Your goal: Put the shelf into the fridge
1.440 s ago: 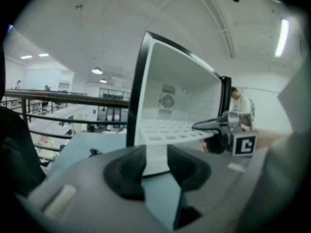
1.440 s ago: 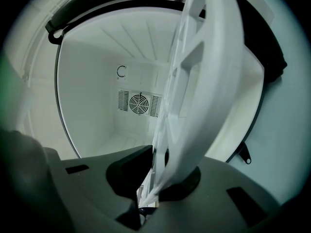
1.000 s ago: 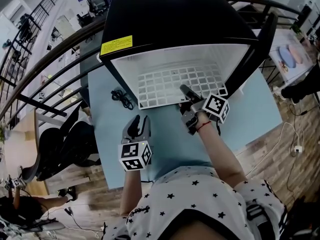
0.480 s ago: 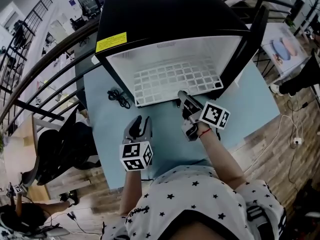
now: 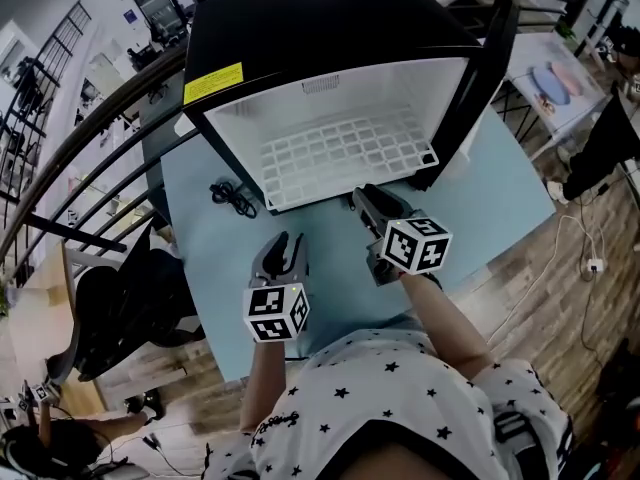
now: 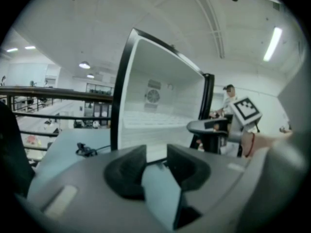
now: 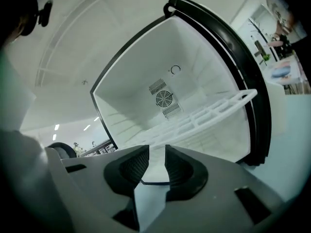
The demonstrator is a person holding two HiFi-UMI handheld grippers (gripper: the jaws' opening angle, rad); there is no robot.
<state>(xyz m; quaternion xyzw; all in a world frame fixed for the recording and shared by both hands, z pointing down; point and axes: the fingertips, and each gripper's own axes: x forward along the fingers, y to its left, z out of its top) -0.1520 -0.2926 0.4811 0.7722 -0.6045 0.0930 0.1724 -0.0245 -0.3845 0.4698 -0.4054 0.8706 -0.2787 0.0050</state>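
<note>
Both grippers stood empty before the open fridge (image 5: 330, 28). The left gripper (image 6: 156, 154) had its jaws parted by a moderate gap, with only bare table showing between the pads. The right gripper (image 7: 154, 152) had its jaws slightly apart, gripping nothing, the fridge's white interior visible through the gap.

The black fridge, with a yellow label (image 5: 212, 83) on its top, filled the upper centre of the head view, its door (image 5: 485, 78) swung to the right. It sat on a pale blue table (image 5: 210, 258), where a black cable (image 5: 232, 196) lay coiled at centre left. A dark railing (image 5: 90, 138) curved along the left, and wooden floor (image 5: 540, 268) showed at the right.

The white grid shelf (image 5: 340, 153) lay inside the fridge, above both grippers in the frame. The right gripper's tips sat just short of its front edge; the left gripper hung lower, apart from it.
</note>
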